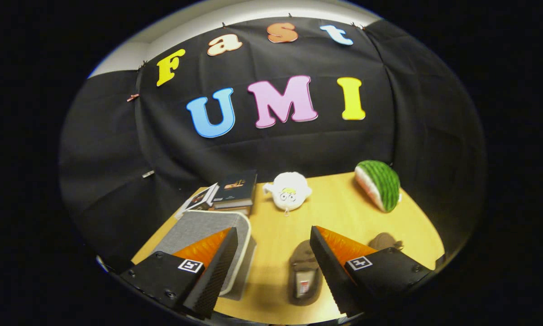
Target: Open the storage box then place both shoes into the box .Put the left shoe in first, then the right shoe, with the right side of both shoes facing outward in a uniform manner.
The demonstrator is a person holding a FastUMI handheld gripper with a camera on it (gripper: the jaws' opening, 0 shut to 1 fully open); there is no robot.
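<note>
A grey fabric storage box (199,228) with its lid down lies on the wooden table (335,213), partly under my left finger (217,267). One brown shoe (304,276) lies on the table between the fingers, close to the right finger (332,267). A second brown shoe (383,241) peeks out beyond the right finger. My gripper (273,235) hangs above the table, open, with nothing held.
A stack of books (233,190) sits beyond the box at the table's back. A white plush toy (288,191) stands mid-table ahead of the fingers. A watermelon-slice plush (379,184) lies at the back right. Black cloth walls the booth behind.
</note>
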